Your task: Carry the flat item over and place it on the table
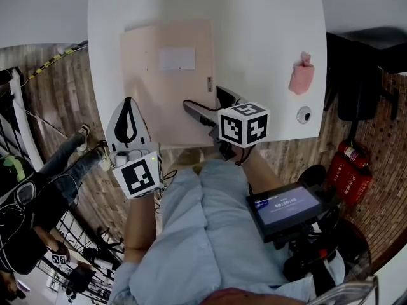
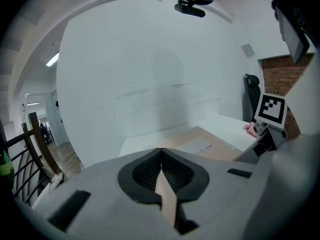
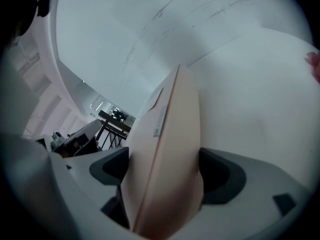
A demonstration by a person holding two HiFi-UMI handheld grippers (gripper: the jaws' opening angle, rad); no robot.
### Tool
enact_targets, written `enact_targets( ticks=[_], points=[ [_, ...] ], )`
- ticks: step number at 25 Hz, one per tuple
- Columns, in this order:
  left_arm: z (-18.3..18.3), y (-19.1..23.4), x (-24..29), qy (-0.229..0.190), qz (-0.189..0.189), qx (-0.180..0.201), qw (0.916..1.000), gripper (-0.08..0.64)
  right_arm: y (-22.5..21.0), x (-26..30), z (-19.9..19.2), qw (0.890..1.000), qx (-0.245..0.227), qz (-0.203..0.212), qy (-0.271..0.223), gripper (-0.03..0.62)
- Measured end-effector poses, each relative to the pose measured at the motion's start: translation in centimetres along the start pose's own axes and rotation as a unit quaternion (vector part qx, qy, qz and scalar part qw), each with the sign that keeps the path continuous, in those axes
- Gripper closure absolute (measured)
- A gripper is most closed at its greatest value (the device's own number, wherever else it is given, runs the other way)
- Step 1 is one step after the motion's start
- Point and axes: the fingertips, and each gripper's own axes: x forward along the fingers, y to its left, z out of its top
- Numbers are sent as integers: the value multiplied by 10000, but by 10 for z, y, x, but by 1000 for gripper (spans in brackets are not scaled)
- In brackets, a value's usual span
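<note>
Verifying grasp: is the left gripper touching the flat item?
Touching. Left gripper view shows the left gripper shut on the flat item's edge.

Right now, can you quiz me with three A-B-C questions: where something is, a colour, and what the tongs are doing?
1. Where is the small pink thing? A on the table, near its right edge in the head view; B under the table; C on a shelf.
2. What colour is the flat item? A green; B pale peach; C black.
3. What are the left tongs doing? A gaping empty; B holding the pink thing; C pinching the flat item's edge.
Answers: 1 A, it lies on the white tabletop by that edge. 2 B, its face is peach. 3 C, a thin peach edge sits between the closed tongs.
</note>
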Motion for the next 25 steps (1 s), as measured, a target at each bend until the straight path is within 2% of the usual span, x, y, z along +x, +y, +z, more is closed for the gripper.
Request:
enact_targets(
  ticks=[4, 9, 14, 18, 20, 25],
  points=[
    [0, 1, -1, 24, 27, 10, 10000, 551, -9, 0, 0, 9992, -283, -288, 60, 154],
    [0, -3, -4, -8, 10, -57, 10000, 551, -9, 0, 2, 9988, -368, -323, 8, 163],
    [6, -4, -14, -140, 45, -54, 9999, 551, -2, -13, 10, 9979, -488, -353, -246, 170],
    [19, -6, -33, -325, 22, -53, 9995, 551, 18, -35, 15, 9950, -731, -376, -572, 183],
    [29, -8, -44, -507, 5, -77, 9987, 551, 29, -48, 21, 9914, -929, -413, -827, 211],
    [65, -15, -79, -1114, -86, -119, 9937, 551, 64, -88, 30, 9746, -1525, -579, -1533, 297]
  ],
)
